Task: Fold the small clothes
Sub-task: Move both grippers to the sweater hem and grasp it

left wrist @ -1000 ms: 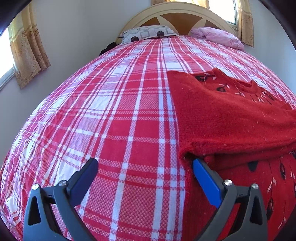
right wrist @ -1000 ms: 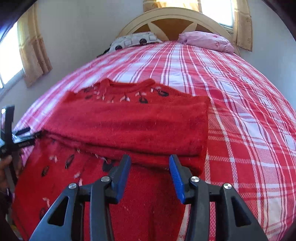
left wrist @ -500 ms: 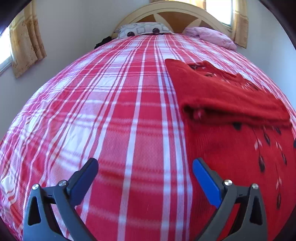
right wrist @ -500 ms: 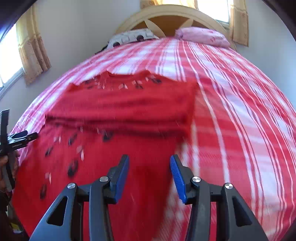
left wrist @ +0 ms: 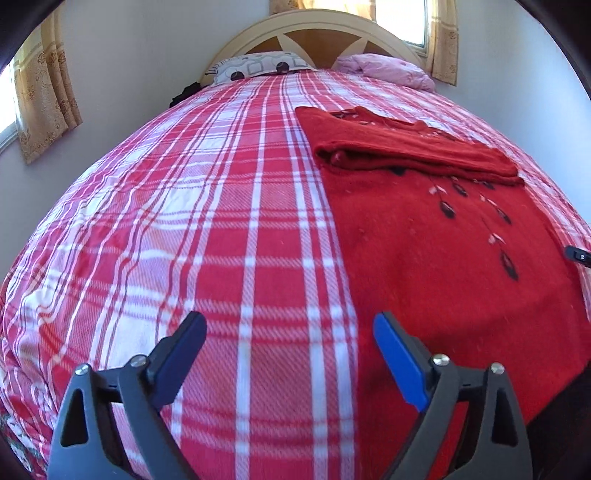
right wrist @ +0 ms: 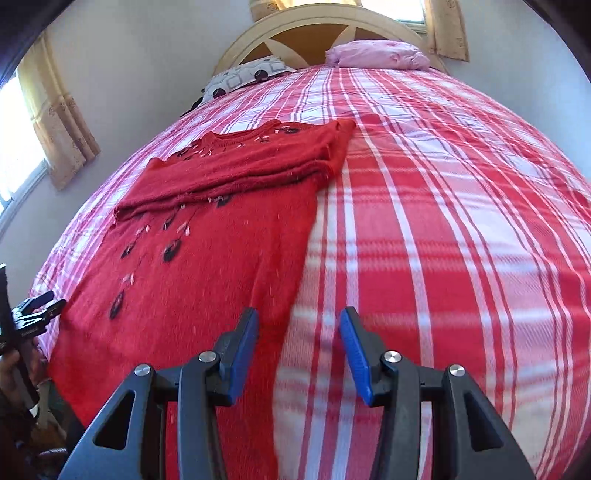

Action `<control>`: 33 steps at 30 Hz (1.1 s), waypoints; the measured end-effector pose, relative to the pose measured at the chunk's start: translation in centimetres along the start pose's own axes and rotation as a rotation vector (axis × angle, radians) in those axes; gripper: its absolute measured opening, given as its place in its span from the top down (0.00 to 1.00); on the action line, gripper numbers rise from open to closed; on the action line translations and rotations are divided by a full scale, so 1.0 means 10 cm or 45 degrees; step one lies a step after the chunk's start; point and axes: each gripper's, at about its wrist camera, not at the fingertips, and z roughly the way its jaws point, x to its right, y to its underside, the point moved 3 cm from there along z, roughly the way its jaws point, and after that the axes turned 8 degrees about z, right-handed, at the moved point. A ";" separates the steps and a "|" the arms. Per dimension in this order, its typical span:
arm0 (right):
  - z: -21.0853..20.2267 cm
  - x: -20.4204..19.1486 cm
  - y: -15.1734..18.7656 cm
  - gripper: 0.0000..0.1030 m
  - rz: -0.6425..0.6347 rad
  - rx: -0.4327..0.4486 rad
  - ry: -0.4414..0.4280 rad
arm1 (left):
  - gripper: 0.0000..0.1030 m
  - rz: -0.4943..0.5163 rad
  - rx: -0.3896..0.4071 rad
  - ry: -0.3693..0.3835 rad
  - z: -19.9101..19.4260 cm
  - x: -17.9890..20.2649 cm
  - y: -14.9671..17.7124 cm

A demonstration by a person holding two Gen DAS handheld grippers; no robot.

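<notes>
A red knit sweater with dark leaf patterns lies flat on the plaid bed, its sleeves folded across the chest in a thick band. It also shows in the right wrist view. My left gripper is open and empty, low over the bed by the sweater's lower left edge. My right gripper is open and empty over the sweater's lower right edge. The left gripper shows at the left edge of the right wrist view.
The red and white plaid bedspread covers the whole bed. A patterned pillow and a pink pillow lie at the headboard. Curtained windows flank the bed.
Both grippers have drawn back from the folded sleeve band toward the sweater's bottom hem. The sweater has not moved. Both stay open.
</notes>
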 end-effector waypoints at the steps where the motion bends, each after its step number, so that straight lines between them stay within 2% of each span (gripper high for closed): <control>1: -0.03 0.00 0.04 0.54 0.008 0.008 0.002 | 0.19 0.010 0.007 0.025 -0.05 0.04 0.05; 4: -0.15 0.03 0.18 0.54 0.063 -0.009 -0.011 | 0.30 0.033 0.008 0.060 -0.18 0.13 0.17; 5: -0.21 0.02 0.24 0.54 0.083 -0.040 -0.060 | 0.33 0.039 0.015 0.078 -0.23 0.16 0.21; 8: -0.34 0.00 0.39 0.54 0.131 -0.104 -0.147 | 0.33 0.043 0.027 0.112 -0.38 0.22 0.32; 10: -0.43 -0.04 0.54 0.54 0.108 -0.123 -0.143 | 0.33 0.045 0.029 0.125 -0.44 0.25 0.38; 14: -0.53 -0.05 0.81 0.54 0.090 -0.162 -0.142 | 0.47 0.025 -0.010 0.193 -0.43 0.34 0.48; 16: -0.57 -0.03 0.92 0.54 0.094 -0.159 -0.156 | 0.49 0.017 -0.035 0.225 -0.40 0.39 0.54; 24: -0.65 -0.06 1.10 0.54 0.035 -0.181 -0.173 | 0.51 -0.030 -0.047 0.243 -0.45 0.41 0.64; 27: -0.66 -0.08 1.12 0.54 0.015 -0.177 -0.171 | 0.58 -0.038 -0.057 0.268 -0.47 0.42 0.67; 29: -0.66 -0.09 1.13 0.54 0.027 -0.185 -0.200 | 0.69 -0.040 -0.055 0.298 -0.49 0.44 0.68; 32: -0.66 -0.10 1.15 0.54 0.031 -0.184 -0.216 | 0.78 -0.029 -0.039 0.333 -0.52 0.48 0.69; 33: -0.67 -0.10 1.16 0.54 0.027 -0.184 -0.217 | 0.78 -0.015 -0.030 0.321 -0.52 0.50 0.70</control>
